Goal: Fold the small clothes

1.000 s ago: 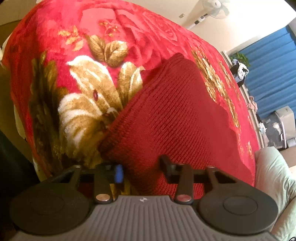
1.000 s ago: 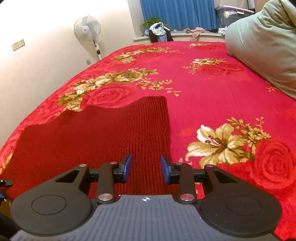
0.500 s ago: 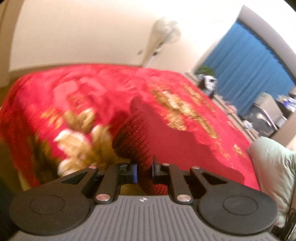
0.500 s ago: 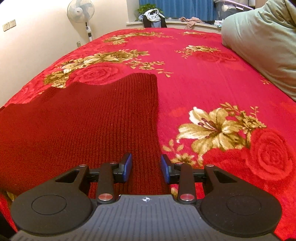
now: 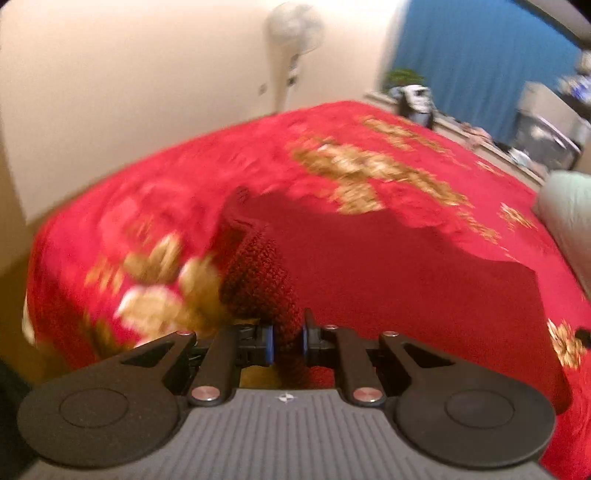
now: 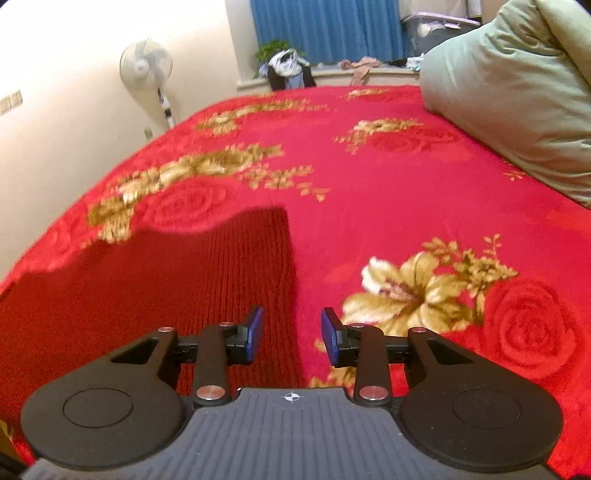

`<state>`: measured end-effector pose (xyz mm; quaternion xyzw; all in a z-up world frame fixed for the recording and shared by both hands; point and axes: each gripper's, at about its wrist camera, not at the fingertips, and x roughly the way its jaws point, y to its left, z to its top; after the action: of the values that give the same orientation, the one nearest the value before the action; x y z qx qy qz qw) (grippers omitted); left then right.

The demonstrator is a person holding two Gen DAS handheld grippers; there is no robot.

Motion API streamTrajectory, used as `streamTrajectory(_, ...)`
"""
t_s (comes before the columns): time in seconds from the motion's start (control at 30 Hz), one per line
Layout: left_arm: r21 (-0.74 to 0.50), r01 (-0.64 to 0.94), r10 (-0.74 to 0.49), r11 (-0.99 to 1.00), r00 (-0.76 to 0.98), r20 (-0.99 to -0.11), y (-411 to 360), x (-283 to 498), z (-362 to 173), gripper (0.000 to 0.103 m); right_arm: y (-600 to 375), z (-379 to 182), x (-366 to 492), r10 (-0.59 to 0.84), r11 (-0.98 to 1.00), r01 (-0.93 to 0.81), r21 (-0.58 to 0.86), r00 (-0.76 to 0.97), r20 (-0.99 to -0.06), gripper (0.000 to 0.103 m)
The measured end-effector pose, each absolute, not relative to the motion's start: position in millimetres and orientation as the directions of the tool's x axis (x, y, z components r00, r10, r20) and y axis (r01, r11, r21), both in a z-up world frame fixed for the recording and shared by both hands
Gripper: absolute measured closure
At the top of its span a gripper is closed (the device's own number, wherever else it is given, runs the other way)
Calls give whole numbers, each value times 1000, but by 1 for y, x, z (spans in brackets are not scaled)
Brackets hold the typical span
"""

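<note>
A dark red knitted garment [image 5: 388, 266] lies spread on a bed with a red flowered blanket [image 5: 177, 206]. My left gripper [image 5: 287, 341] is shut on the garment's near left corner, and that corner stands lifted in a bunched fold [image 5: 258, 280] above the blanket. In the right wrist view the same knitted garment [image 6: 147, 295] lies flat at the lower left. My right gripper [image 6: 291, 334] hovers open over the garment's right edge, with nothing pinched between its blue pads [image 6: 255, 332]. The left wrist view is blurred by motion.
A pale green pillow or duvet [image 6: 509, 96] sits at the bed's right side. A standing fan [image 6: 147, 70] is by the cream wall on the left. Blue curtains [image 6: 325, 29], a windowsill with clothes [image 6: 288, 70] and a plant lie beyond the bed's far end.
My left gripper closed on the garment's corner, rose and rolled, pulling the corner up off the blanket. The right gripper stayed open over the garment's right edge, shifting only slightly.
</note>
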<state>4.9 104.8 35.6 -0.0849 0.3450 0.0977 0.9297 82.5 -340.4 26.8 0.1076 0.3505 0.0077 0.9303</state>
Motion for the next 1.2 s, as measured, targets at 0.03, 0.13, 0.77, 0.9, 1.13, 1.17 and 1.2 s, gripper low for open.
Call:
streamTrajectory(0.03,-71,-208,115,975,758,-641,90,10,44,89,-345,29,84,88,974,70,215,759,-645,67)
streamTrajectory(0.13,-13,-104,76,995,798,-598,38,22,62,89,-359,36,85,83,967,91,240,775,-626,70)
streamTrajectory(0.77,-125,629,-514,767,485,-707,-168,36,9,49,-403,33,91,303,841,45,539,786,-539,59)
streamTrajectory(0.9,-100,526,-444,845,584,-679,-107,49,24,46,-375,17,105,409,839,-26,544,690,-597,55)
streamTrajectory(1.13,-159,304,-322,939,624,-712,-32,106,29,37,-351,21,99,453,846,-115,521,671,-587,85)
streamTrajectory(1.17,-182,291,-330,939,619,-712,-27,111,30,37,-358,33,89,475,819,-135,558,704,-528,85)
streamTrajectory(1.2,-213,289,-351,933,612,-709,-24,115,31,37,-365,45,78,499,790,-164,590,731,-465,85)
